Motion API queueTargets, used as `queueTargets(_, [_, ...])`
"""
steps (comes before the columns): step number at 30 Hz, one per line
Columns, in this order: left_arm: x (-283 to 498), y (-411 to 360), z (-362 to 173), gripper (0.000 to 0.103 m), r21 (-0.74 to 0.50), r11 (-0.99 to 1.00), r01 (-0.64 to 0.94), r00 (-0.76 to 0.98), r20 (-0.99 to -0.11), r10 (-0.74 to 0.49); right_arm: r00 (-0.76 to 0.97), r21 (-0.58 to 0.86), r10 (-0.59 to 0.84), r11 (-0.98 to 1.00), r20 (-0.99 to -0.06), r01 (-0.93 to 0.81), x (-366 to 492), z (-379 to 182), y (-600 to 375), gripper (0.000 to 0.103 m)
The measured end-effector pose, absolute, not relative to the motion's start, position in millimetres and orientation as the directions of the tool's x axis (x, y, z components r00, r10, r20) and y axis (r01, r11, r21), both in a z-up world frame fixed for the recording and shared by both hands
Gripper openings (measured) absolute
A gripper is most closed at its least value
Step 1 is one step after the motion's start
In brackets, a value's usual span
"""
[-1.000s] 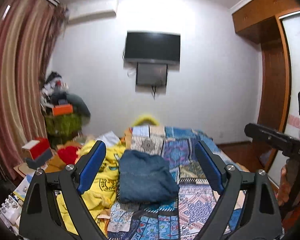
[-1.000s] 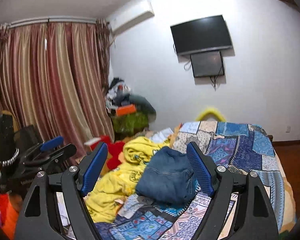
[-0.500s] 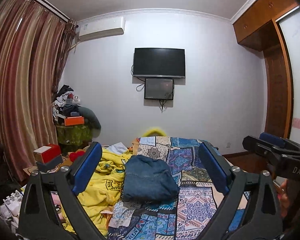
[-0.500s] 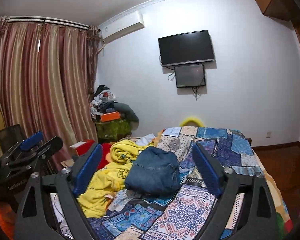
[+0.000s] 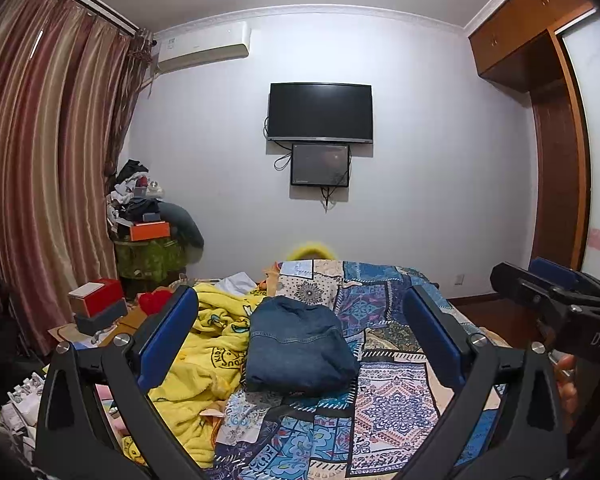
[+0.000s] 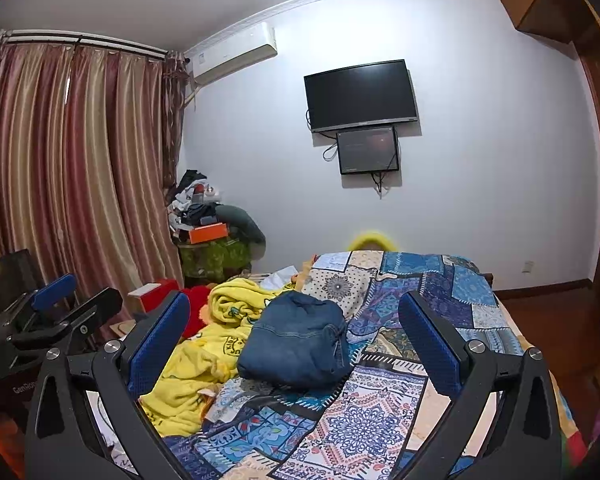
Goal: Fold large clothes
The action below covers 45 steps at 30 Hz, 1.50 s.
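A folded blue denim garment lies on the patchwork bedspread; it also shows in the right wrist view. A crumpled yellow garment lies to its left, also in the right wrist view. My left gripper is open and empty, held well back above the bed. My right gripper is open and empty, also held back. Each gripper appears at the edge of the other's view: the right gripper and the left gripper.
A TV hangs on the far wall. A cluttered stand and red boxes sit left of the bed beside curtains. A wooden wardrobe stands at right.
Both grippers have tilted upward and drawn back, so the bed sits lower in view and more wall and ceiling show. The clothes have not moved.
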State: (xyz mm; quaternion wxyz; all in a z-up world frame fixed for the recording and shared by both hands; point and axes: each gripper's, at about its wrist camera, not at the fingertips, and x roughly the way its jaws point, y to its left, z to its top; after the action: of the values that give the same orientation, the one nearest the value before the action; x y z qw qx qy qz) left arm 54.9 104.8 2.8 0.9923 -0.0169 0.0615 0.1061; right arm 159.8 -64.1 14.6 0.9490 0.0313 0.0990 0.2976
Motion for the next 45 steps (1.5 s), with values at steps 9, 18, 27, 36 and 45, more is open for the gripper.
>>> queueTargets(9, [58.0, 100.9, -0.9, 0.103, -0.007, 0.978, -0.209, 0.969, -0.132, 0.207, 0.808, 0.114, 0.563, 0.826, -0.171, -0.552, 157.3, 18.7, -66.6, 0.103])
queueTargets(18, [60.4, 104.1, -0.2, 0.103, -0.017, 0.978, -0.207, 0.97, -0.133, 0.203, 0.81, 0.11, 0.561, 0.828, -0.172, -0.55, 156.3, 19.7, -66.6, 0.103])
queueTargets(27, [63.9, 107.0, 1.0, 0.103, -0.029, 0.979, -0.203, 0.97, -0.141, 0.197, 0.811, 0.109, 0.559, 0.829, -0.173, -0.548, 157.4, 21.4, -68.4, 0.103])
queueTargets(36, [65.3, 105.6, 3.6, 0.103, -0.044, 0.982, -0.181, 0.974, -0.144, 0.173, 0.812, 0.103, 0.558, 0.83, -0.173, -0.548, 157.0, 23.6, -69.4, 0.103])
queueTargets(45, [67.0, 105.0, 5.0, 0.103, -0.05, 0.986, -0.162, 0.976, -0.156, 0.152, 0.815, 0.103, 0.552, 0.834, -0.174, -0.542, 156.1, 21.0, -70.3, 0.103])
